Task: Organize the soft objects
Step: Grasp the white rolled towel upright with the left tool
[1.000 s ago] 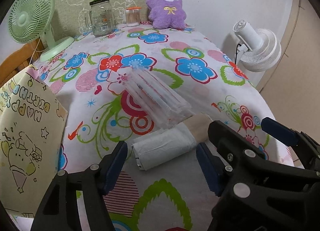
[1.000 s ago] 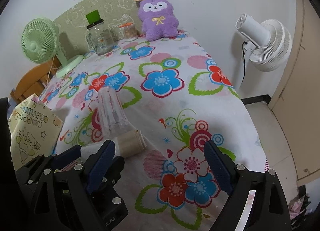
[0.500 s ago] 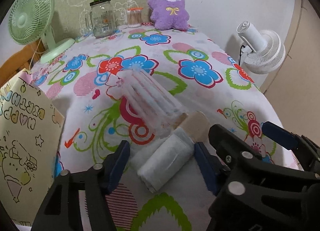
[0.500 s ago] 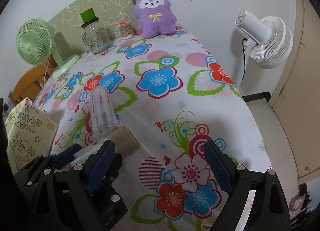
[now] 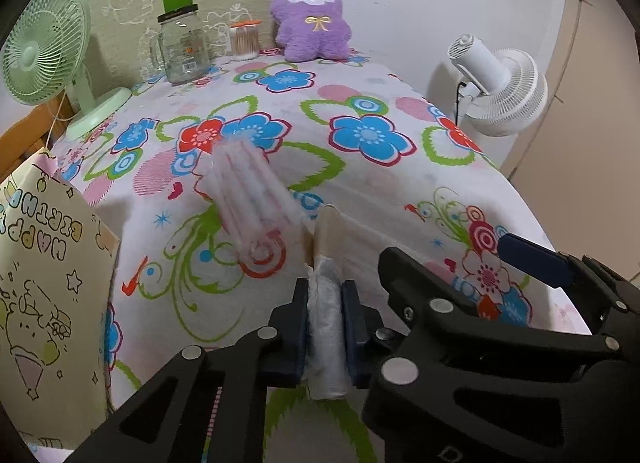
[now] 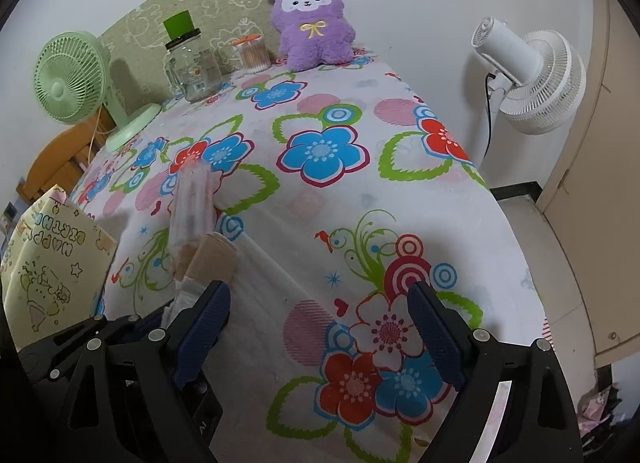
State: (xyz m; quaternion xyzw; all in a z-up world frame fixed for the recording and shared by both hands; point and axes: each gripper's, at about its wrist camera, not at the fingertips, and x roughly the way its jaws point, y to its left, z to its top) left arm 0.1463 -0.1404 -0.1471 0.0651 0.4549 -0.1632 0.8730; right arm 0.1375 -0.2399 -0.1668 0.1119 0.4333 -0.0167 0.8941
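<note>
My left gripper (image 5: 325,303) is shut on a white rolled bag pack (image 5: 326,327) just above the flowered tablecloth (image 5: 360,167). The roll also shows in the right wrist view (image 6: 180,297), behind my right gripper's left finger. A tan roll (image 5: 330,229) lies just beyond it, also seen in the right wrist view (image 6: 212,257). A clear pack of straws (image 5: 248,191) lies further on; the right wrist view shows it too (image 6: 192,203). My right gripper (image 6: 320,327) is open and empty to the right of the left one. A purple plush toy (image 5: 312,19) sits at the far edge.
A yellow "Happy Birthday" paper bag (image 5: 44,283) stands at the left. A green fan (image 5: 44,59), a glass jar with a green lid (image 5: 182,47) and a cotton-swab jar (image 5: 244,39) stand at the back. A white fan (image 5: 496,87) stands off the table's right side.
My left gripper has closed on the white roll, which turned from lying crosswise to pointing along the fingers. The right gripper stayed open and shifted slightly.
</note>
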